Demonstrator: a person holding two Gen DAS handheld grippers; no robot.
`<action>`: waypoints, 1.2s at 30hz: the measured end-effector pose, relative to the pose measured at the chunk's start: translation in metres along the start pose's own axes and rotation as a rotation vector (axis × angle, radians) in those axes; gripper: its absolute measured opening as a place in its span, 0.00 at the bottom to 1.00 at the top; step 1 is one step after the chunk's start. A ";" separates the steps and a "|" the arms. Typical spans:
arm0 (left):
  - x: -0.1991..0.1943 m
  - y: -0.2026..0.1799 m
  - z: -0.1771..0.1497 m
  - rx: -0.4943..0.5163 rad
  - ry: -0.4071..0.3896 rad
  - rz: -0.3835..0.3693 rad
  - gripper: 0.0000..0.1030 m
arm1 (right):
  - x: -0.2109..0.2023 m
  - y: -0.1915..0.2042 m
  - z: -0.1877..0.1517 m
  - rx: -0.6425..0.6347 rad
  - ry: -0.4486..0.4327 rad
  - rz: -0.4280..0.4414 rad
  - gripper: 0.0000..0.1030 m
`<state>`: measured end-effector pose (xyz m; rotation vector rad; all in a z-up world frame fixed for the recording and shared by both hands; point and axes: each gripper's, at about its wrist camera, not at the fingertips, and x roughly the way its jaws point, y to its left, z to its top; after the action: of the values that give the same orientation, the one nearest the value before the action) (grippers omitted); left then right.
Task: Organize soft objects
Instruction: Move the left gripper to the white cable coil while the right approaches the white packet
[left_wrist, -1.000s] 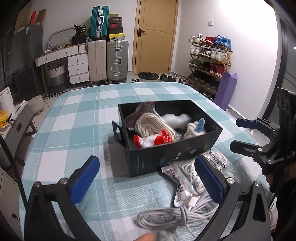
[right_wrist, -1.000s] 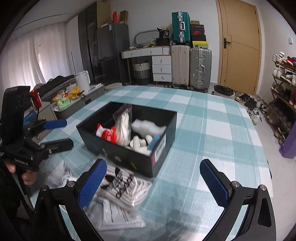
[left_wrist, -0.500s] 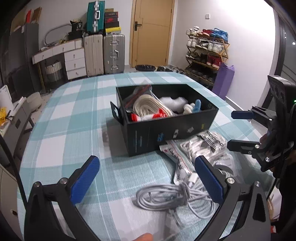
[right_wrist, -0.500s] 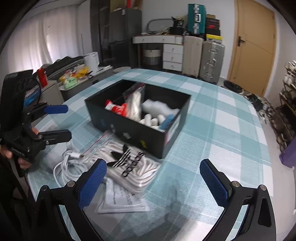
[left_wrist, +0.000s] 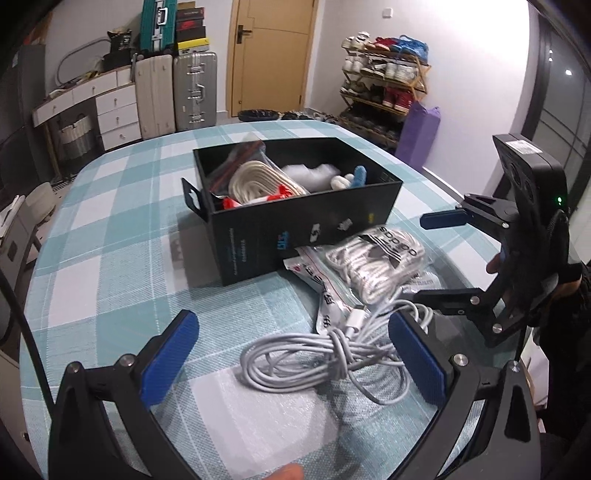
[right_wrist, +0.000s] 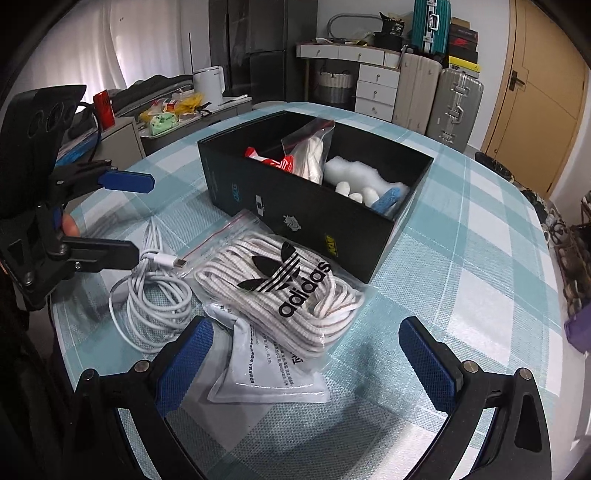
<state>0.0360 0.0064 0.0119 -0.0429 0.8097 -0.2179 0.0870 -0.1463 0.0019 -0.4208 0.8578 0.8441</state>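
Note:
A black box (left_wrist: 303, 221) (right_wrist: 306, 210) on the checked tablecloth holds a bagged white cord (left_wrist: 258, 182), a red-and-white packet (right_wrist: 271, 160), white foam (right_wrist: 354, 171) and a blue-and-white toy (left_wrist: 351, 179). In front of it lie a bag of adidas laces (right_wrist: 280, 280) (left_wrist: 380, 258), a flat white pouch (right_wrist: 266, 373) and a coiled white cable (left_wrist: 325, 362) (right_wrist: 151, 295). My left gripper (left_wrist: 293, 358) is open, low over the cable. My right gripper (right_wrist: 304, 360) is open, low over the laces bag and pouch. Each gripper shows in the other view, the right one (left_wrist: 443, 258) and the left one (right_wrist: 125, 218).
The round table's edge (right_wrist: 554, 280) runs close on the right. Suitcases (left_wrist: 173, 92), white drawers (left_wrist: 110, 114), a wooden door (left_wrist: 273, 55) and a shoe rack (left_wrist: 384, 81) stand behind. A side table with clutter (right_wrist: 162, 118) stands at the left.
Both grippers have dropped lower and closer to the items in front of the box. The cable, laces bag and pouch now fill the near view. Both stay open.

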 end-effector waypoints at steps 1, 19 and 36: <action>0.000 -0.001 0.000 0.006 0.004 -0.005 1.00 | 0.000 0.000 -0.001 -0.001 0.003 0.003 0.99; 0.000 -0.017 -0.010 0.117 0.061 -0.029 1.00 | 0.022 -0.002 -0.007 0.015 0.091 0.007 0.99; 0.002 -0.017 -0.014 0.133 0.095 -0.055 1.00 | 0.024 -0.003 -0.008 0.021 0.096 0.037 0.99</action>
<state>0.0243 -0.0100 0.0032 0.0704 0.8873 -0.3274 0.0940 -0.1422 -0.0219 -0.4306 0.9648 0.8539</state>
